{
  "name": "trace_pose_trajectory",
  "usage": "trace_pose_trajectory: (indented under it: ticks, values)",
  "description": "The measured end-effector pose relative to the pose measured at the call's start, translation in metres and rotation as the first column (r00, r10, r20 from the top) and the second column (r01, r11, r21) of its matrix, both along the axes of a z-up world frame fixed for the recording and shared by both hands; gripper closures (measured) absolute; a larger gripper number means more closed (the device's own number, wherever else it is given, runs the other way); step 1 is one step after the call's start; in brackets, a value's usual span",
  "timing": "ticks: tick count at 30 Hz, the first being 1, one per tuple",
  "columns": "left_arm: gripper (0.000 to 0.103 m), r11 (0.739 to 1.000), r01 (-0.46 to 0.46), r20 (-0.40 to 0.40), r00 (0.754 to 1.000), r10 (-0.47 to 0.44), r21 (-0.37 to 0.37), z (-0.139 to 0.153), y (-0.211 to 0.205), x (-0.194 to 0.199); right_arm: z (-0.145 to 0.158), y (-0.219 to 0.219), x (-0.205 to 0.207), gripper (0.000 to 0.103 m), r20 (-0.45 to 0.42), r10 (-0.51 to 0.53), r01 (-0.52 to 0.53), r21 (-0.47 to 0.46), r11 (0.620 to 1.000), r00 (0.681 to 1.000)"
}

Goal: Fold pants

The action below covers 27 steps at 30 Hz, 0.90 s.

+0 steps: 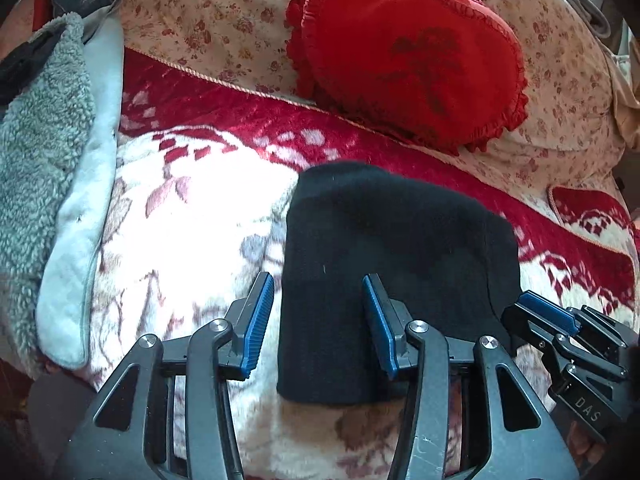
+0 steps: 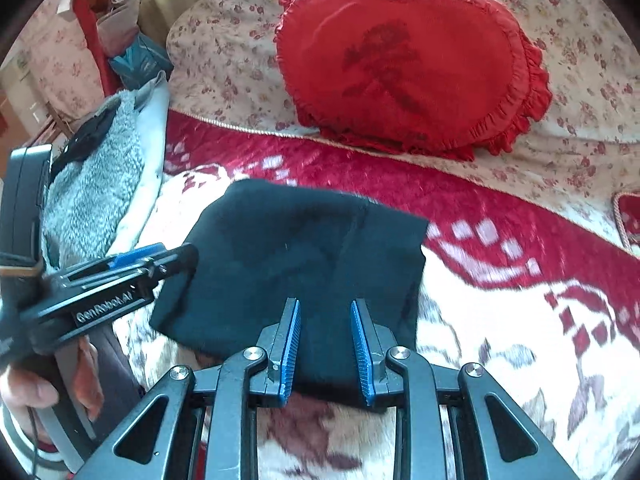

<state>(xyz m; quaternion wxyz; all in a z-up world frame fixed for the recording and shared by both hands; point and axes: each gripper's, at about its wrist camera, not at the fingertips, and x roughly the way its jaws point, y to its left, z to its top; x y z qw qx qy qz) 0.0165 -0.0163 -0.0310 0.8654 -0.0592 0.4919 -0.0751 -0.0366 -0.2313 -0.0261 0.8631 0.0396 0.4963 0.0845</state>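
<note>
The black pants (image 1: 384, 248) lie folded into a compact rectangle on the red and white blanket (image 1: 192, 216); they also show in the right wrist view (image 2: 304, 248). My left gripper (image 1: 320, 300) is open, its blue pads straddling the fold's near left edge, nothing between them gripped. My right gripper (image 2: 325, 320) is open over the fold's near edge, holding nothing. The right gripper also shows in the left wrist view (image 1: 560, 320) at the fold's right corner. The left gripper shows in the right wrist view (image 2: 132, 272) at the fold's left side.
A red heart-shaped pillow (image 1: 408, 52) leans on a floral cushion (image 1: 208, 20) behind the pants. A grey fleece garment (image 1: 40, 152) and a pale blue cloth (image 1: 92, 184) lie at the left. A hand (image 2: 36, 392) holds the left gripper's handle.
</note>
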Motion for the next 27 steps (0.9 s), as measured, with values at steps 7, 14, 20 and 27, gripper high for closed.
trace_pose_trajectory:
  ticks: [7,14,20,27]
  values:
    - [0.048,1.000,0.009,-0.021,1.000,-0.009,0.018,-0.019,-0.009,-0.009,-0.023,-0.002,-0.010,0.079,-0.030,-0.008,0.008,-0.022,1.000,1.000]
    - [0.048,1.000,0.008,-0.030,1.000,-0.008,0.005,-0.014,-0.007,-0.008,-0.006,-0.007,-0.009,0.078,-0.005,-0.051,0.051,-0.024,0.998,0.999]
    - [0.048,1.000,-0.011,-0.035,0.999,0.010,-0.018,-0.007,0.001,-0.005,0.007,-0.009,-0.007,0.078,0.024,-0.089,0.091,-0.080,0.993,0.996]
    - [0.048,0.998,-0.021,-0.055,0.998,0.017,-0.058,-0.005,0.009,-0.001,0.009,-0.014,-0.003,0.077,0.026,-0.105,0.107,-0.081,0.991,0.994]
